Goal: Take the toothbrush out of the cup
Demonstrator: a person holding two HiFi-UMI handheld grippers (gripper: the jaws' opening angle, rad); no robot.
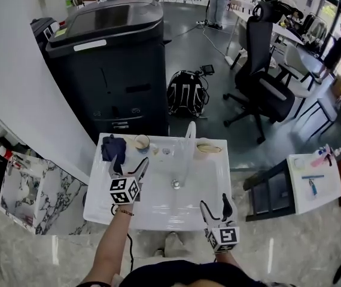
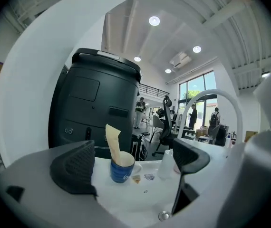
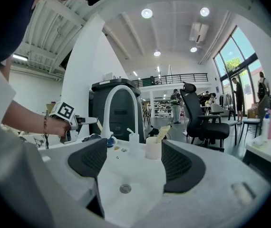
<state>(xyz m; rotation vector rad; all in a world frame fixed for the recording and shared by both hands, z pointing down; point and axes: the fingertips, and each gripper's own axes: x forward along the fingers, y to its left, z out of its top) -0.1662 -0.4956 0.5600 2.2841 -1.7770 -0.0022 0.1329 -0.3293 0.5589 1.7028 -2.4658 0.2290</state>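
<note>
**Both grippers open over the sink**

The left gripper (image 1: 130, 167) hung with its ribbed black pads wide apart and empty, facing a glossy blue cup (image 2: 122, 168) on the smooth white sink (image 1: 215, 187). A flat, cream-coloured toothbrush (image 2: 112, 140) stood tilted in that cup. The cup's white mark was too small to read. The right gripper (image 1: 215, 203), jaws also spread, held nothing.
</note>
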